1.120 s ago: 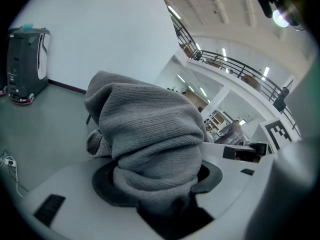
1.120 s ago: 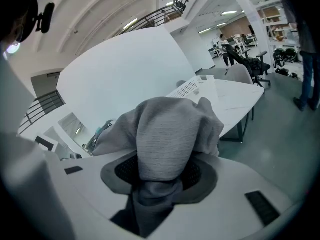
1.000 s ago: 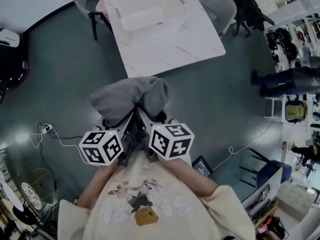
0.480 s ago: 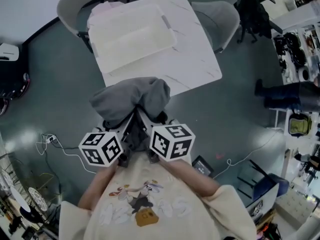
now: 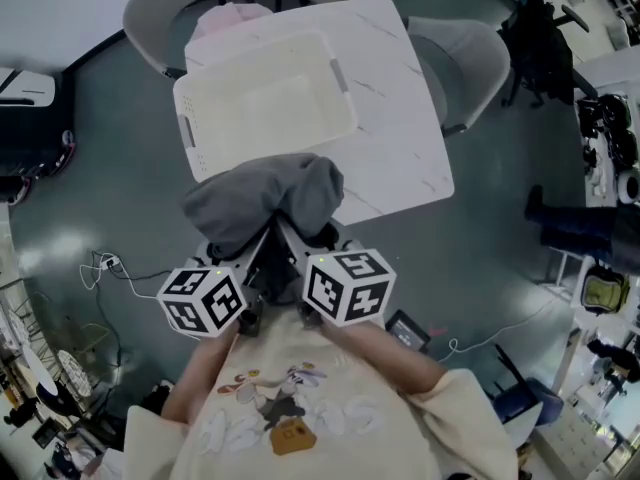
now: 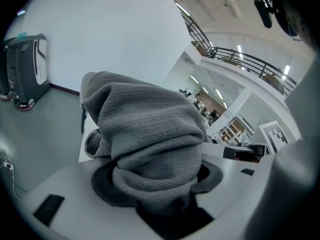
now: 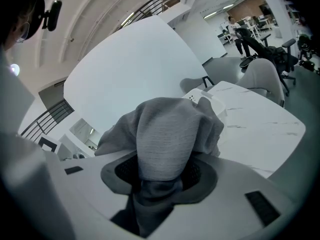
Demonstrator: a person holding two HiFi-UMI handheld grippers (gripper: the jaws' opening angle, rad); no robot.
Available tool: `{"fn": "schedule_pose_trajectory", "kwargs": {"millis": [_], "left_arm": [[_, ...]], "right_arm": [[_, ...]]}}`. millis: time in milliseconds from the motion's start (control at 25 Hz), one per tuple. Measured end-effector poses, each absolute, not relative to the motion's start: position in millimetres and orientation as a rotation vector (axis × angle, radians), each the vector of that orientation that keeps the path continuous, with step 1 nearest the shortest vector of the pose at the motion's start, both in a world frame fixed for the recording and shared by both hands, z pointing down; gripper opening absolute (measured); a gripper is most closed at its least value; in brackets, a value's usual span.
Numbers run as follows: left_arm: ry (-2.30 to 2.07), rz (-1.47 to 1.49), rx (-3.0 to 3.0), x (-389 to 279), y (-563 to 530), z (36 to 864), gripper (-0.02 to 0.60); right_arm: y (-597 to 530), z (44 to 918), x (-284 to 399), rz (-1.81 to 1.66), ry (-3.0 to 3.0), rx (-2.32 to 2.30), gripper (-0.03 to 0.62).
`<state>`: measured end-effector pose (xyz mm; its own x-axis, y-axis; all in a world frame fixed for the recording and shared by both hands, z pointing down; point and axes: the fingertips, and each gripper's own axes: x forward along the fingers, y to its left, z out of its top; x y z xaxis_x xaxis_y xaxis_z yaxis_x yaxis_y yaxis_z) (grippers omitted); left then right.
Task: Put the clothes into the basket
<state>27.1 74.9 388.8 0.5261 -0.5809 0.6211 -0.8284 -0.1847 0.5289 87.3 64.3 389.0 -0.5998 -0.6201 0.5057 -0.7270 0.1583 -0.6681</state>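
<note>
Both the left claw [image 6: 160, 184] and right claw [image 7: 157, 184] are gripping the bunched grey knit garment [image 5: 262, 200], mid-carry I'd say; next it's needing a lift over the white plastic basket [image 5: 262, 103], then a release.

The basket [image 5: 265, 103] stands on the table's [image 5: 400, 133] left part, with chairs [image 5: 470, 58] behind and to its right. Nearer the person, the knit garment [image 5: 262, 200] sits in the left gripper [image 5: 250, 263] and right gripper [image 5: 295, 253], side by side

The grey ribbed knit garment [image 5: 262, 198] at frame centre is one plain grey. Upper centre, the cream-white plastic basket [image 5: 265, 103] is unpatterned; the white rectangular table top [image 5: 400, 138] shows faint grey marble veins. The smooth floor [image 5: 120, 198] is dark teal-grey.
</note>
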Motion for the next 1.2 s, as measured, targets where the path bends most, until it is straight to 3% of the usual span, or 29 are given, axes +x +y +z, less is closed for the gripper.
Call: {"fn": "schedule_pose_trajectory", "kwargs": {"millis": [1200], "left_arm": [[-1.248,0.236,1.942,-7.6,-27.3,350.9,0.253]], "right_arm": [[-42.0,348.7,51.0,1.323,-2.426,1.263,0.163]]}}
